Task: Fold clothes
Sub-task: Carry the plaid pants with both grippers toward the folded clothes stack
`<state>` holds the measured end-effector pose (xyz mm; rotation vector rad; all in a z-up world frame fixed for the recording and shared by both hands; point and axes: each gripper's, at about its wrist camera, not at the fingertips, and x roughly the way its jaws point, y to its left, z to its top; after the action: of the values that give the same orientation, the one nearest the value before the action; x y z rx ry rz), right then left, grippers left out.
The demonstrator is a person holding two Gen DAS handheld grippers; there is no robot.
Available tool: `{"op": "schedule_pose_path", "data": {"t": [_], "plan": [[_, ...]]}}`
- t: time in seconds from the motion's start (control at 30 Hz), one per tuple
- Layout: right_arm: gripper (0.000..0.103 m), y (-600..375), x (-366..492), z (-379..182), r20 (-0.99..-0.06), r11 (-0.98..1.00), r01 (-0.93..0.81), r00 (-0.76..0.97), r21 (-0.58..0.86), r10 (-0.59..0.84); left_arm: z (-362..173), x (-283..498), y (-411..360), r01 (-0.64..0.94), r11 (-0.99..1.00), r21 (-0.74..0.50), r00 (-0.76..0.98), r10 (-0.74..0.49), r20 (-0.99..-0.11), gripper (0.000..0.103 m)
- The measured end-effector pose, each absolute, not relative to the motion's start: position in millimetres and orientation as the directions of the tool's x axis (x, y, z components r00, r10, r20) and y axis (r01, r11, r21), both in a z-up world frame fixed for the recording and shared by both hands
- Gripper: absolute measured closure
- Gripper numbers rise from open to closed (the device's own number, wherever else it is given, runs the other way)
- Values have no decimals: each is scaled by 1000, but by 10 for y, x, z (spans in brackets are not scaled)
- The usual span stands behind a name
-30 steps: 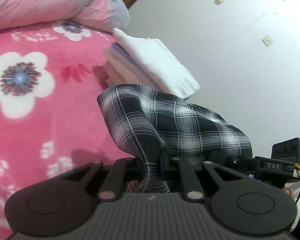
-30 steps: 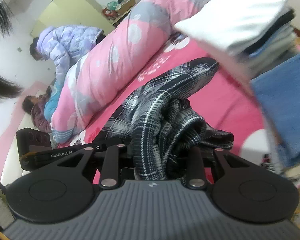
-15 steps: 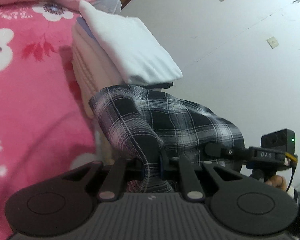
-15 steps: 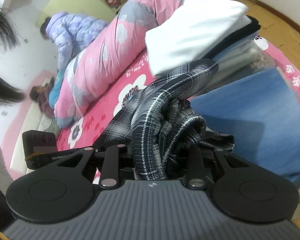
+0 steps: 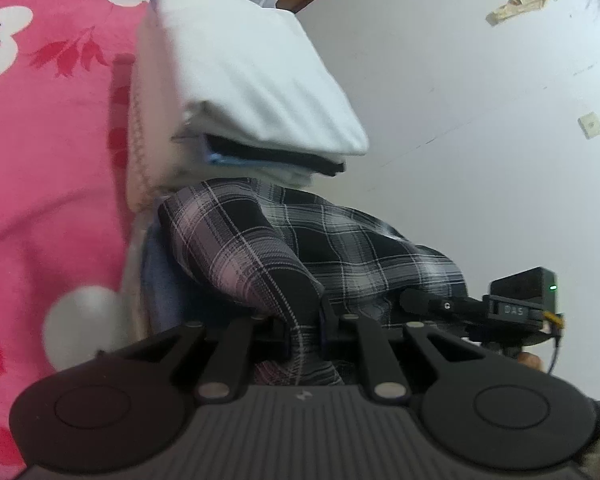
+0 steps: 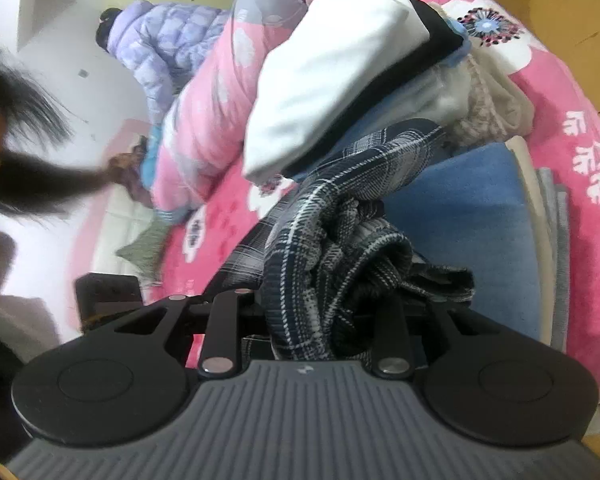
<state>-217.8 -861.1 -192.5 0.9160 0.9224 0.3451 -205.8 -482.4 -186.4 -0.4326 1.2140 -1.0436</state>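
While both tools are clamped on it, the black-and-white plaid flannel shirt (image 5: 300,248) hangs bunched in the air between them, just above a flat blue folded garment (image 6: 468,216) lying on the pink flower-print fleece bedspread (image 5: 48,152). The left gripper (image 5: 303,320) has its jaws drawn together on a narrow pinch of one shirt edge; the right gripper (image 6: 320,320) is closed on a much thicker, rolled wad of the same cloth. A second ago the stack of folded clothes topped by a white folded garment (image 5: 252,76) sat farther off in both views; now it looms close, its near corner just over the shirt in the left wrist view, and the blue garment fills the space under the shirt in the right wrist view. Both grips look unchanged across that second. I read this as the shirt, already folded into a bundle, being carried across to the finished pile, so the fold itself seems done and placement is what remains. The next move likely calls for lowering it flat onto the blue garment beside the stack and letting go evenly. The thick wad on the right could spring loose on release, and the stack leans, so a nudge might topple it
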Motion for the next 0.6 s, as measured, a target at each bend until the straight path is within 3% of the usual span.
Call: {"op": "schedule_pose_path", "data": {"t": [0.47,0.57,0.6], "plan": [[75,-9022,-1848,-2525,-479,518,93,545,851,689,-2243,-1851,-5028,436,509,-743,-29,-817,-577,89],[71,-9072,-1780,-2747,-475,492,117,519,863,711,-2337,-1789,-5018,399,501,-768,-65,-820,-568,84],[69,-9090,-1762,-2813,-473,483,125,512,867,717,-2360,-1759,-5010,383,495,-780,-80,-824,-561,78]]}}
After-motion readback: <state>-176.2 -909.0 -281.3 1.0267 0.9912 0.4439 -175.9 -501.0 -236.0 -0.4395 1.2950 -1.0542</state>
